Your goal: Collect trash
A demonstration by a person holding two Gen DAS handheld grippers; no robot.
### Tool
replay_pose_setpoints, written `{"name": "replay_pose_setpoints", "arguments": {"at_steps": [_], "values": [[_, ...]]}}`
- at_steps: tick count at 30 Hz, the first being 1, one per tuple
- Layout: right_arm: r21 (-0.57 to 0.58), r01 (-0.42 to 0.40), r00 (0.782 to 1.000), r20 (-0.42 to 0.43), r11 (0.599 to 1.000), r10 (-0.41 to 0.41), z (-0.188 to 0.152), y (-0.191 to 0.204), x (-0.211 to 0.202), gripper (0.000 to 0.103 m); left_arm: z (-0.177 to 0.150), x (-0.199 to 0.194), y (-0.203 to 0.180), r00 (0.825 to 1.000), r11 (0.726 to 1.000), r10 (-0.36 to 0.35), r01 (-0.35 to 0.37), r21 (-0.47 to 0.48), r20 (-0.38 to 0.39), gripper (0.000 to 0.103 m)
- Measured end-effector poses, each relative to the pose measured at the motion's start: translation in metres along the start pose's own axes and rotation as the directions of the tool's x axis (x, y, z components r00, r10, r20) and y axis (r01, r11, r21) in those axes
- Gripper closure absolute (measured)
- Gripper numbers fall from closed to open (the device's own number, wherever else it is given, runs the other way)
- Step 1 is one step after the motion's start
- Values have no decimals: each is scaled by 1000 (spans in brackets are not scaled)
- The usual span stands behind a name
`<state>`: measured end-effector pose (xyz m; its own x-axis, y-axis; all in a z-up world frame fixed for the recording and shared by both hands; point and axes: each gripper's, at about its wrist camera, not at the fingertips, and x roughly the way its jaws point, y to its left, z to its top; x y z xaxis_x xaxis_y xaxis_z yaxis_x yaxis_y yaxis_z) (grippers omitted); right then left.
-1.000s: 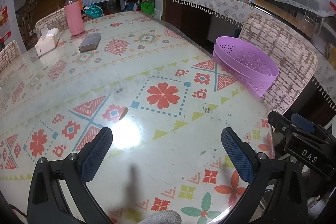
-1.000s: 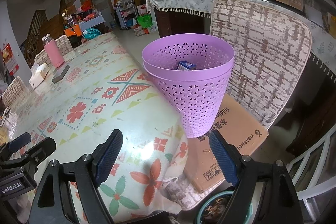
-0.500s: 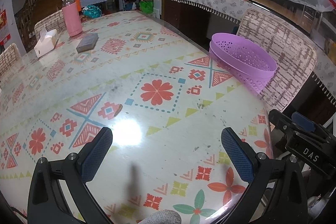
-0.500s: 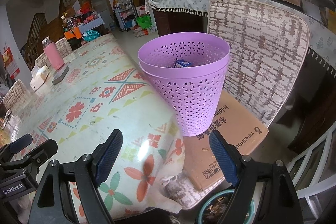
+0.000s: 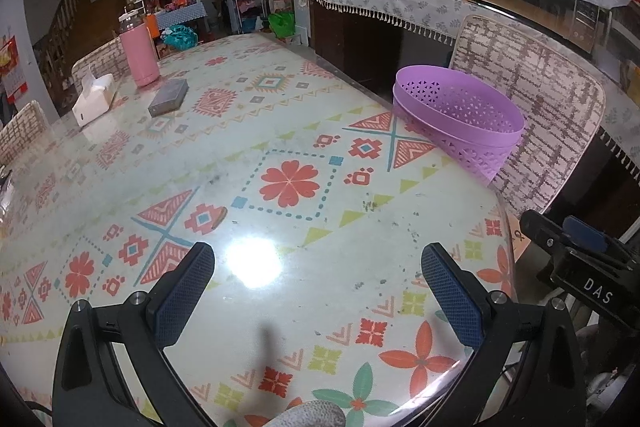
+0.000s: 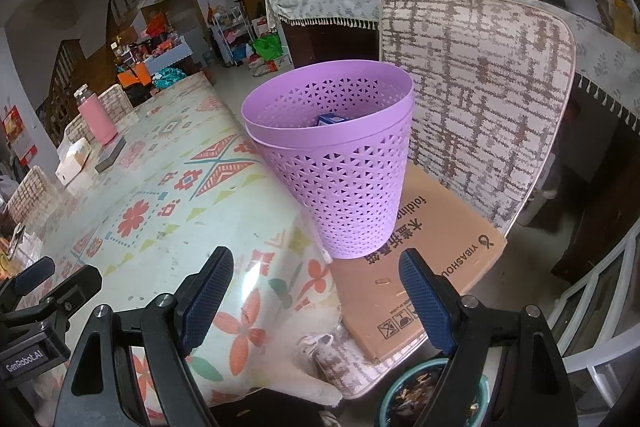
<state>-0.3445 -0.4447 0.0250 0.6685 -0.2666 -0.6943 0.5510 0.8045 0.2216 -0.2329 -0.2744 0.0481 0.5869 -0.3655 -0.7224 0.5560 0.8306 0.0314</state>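
A purple perforated trash basket (image 6: 340, 167) stands on a cardboard box (image 6: 424, 267) on a chair seat beside the table; it also shows in the left wrist view (image 5: 460, 119). A blue carton (image 6: 331, 119) lies inside it. A small brown scrap (image 5: 221, 215) lies on the patterned tablecloth (image 5: 280, 131). My left gripper (image 5: 318, 291) is open and empty above the table's near end. My right gripper (image 6: 316, 295) is open and empty, just short of the basket, over the table corner and chair.
A pink bottle (image 5: 139, 54), a white tissue box (image 5: 94, 99) and a grey flat box (image 5: 169, 97) stand at the table's far end. A woven chair back (image 6: 476, 91) rises behind the basket. A bowl of scraps (image 6: 432, 395) sits on the floor below.
Both grippers have drawn back and risen slightly; the basket and table look a little farther off. Both stay open and empty.
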Motion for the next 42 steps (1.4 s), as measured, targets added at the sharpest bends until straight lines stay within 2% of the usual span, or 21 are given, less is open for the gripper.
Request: {"name": "replay_pose_setpoints", "arguments": {"at_steps": [17,42], "values": [[41,-13,1000,6,999,13,-3,-20,0,14,-1,3,-22,1000,999,-3,4,44,-15,0],[54,-26,1000,-5,998,26,-8,-28,7,14,-3,9,-32,999,998,-1,3,56,-32,0]]}}
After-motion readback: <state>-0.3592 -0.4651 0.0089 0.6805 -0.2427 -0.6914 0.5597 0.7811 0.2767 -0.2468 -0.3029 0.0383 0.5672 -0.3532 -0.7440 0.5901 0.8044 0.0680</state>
